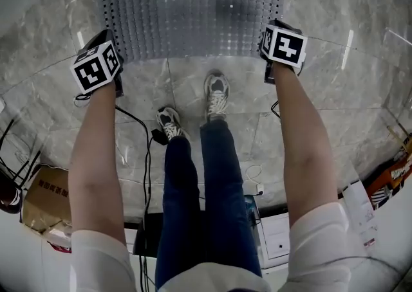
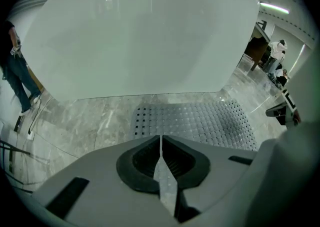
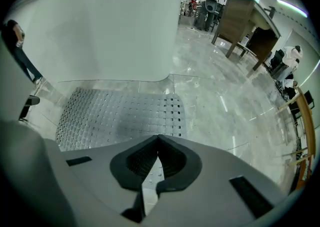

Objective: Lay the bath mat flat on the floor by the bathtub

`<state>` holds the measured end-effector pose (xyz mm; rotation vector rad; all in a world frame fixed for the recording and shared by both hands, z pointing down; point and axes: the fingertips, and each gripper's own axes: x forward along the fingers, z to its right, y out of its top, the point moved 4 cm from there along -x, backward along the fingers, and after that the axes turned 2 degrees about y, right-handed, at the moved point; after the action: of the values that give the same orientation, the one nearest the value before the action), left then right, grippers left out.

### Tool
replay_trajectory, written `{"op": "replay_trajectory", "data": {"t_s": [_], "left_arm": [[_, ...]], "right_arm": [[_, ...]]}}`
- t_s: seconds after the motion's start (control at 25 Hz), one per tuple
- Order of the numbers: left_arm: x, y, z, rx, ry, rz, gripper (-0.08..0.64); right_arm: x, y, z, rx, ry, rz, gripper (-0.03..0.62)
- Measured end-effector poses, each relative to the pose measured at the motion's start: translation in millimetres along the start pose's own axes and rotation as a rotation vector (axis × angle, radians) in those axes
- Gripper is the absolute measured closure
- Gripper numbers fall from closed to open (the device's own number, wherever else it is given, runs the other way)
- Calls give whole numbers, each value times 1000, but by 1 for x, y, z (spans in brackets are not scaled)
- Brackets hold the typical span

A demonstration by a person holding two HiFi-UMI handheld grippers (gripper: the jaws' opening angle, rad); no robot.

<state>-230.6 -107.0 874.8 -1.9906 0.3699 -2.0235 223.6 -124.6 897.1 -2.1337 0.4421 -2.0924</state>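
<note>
The left tongs [image 2: 161, 140] and the right tongs [image 3: 158, 143] each pinch a near corner of the mat [image 1: 193, 11]. The mat is spread on the floor [image 1: 341, 91] by the tub [image 2: 140, 36], and its near edge looks lifted. Next, it must go down flat, and then the tongs let go.

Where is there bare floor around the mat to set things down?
Bare floor right of the mat, left of it too, and a strip between its near edge and the shoes. Crowded behind them: cables, a cardboard box, papers. The left tool and right tool pinch the mat's near corners.
</note>
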Motion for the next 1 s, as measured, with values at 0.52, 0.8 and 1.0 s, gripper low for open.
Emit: {"op": "replay_trajectory", "data": {"t_s": [0.52, 0.8, 1.0], "left_arm": [[-86, 39, 29, -16, -89, 70, 517], [-145, 60, 32, 6, -94, 68, 517], [-186, 75, 37, 14, -104, 80, 517]], "right_arm": [[-86, 23, -34, -18, 51, 51, 563], [-149, 48, -51, -23, 83, 89, 562], [-196, 62, -62, -33, 95, 107, 561]]}}
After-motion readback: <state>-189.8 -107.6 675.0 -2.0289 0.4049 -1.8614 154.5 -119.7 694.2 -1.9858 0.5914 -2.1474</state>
